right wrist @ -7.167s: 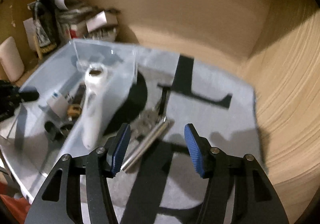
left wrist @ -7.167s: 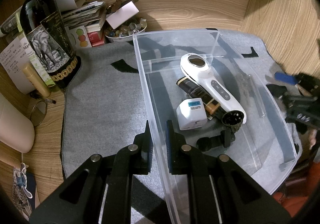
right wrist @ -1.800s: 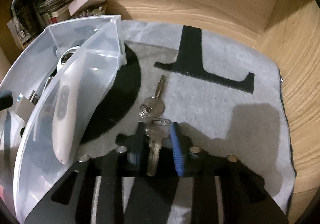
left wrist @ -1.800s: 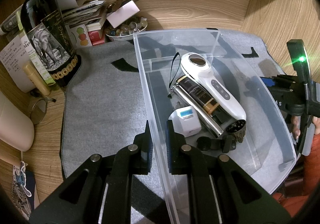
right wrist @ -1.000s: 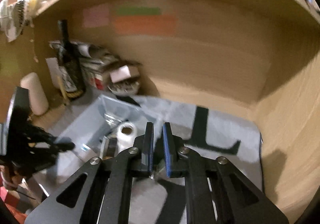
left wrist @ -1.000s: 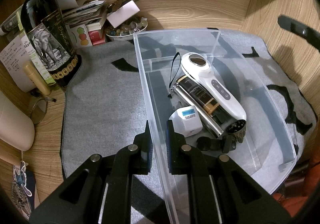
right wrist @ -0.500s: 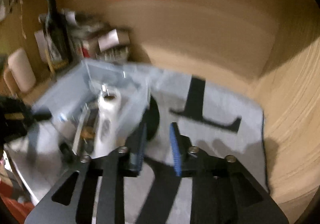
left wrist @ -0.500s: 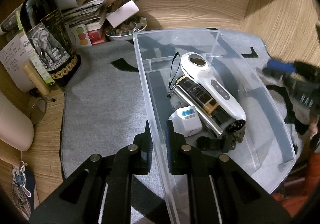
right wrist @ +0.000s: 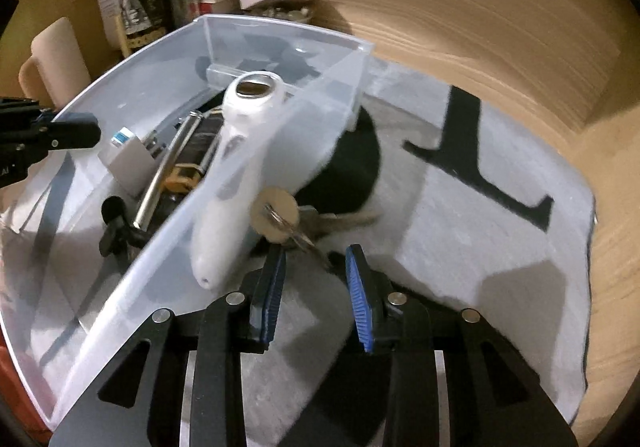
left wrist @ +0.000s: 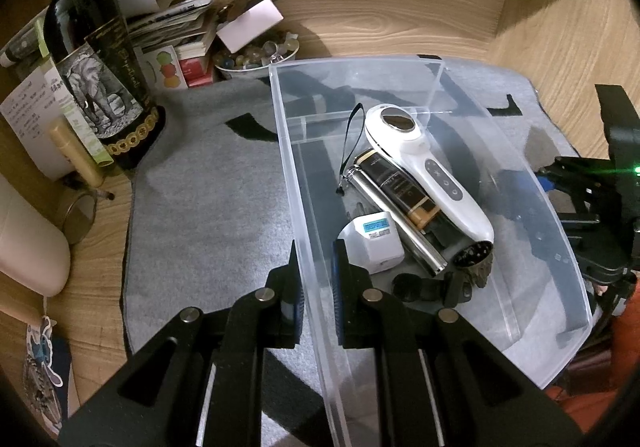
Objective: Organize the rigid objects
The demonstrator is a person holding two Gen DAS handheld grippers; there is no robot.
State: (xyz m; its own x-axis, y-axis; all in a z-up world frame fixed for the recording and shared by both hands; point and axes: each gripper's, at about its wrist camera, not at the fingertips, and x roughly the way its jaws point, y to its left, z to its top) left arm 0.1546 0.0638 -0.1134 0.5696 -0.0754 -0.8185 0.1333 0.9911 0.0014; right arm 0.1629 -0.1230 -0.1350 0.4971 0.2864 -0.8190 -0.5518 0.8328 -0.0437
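The keys (right wrist: 286, 217) lie on the mat just outside the bin (right wrist: 256, 167), at 12 o'clock from the right gripper (right wrist: 314, 267) — jaws just parted, empty. Light, stiff, slippery metal — pinch a flat bow.

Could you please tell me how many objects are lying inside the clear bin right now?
5: white handheld device on the right, black-and-gold tube beside it, silver cylinder next, white adapter by the left gripper, black watch nearest; more may hide beneath.

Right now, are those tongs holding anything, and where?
Left tongs pinch the clear bin by its side wall. Right tongs stand open; keys sit loose.
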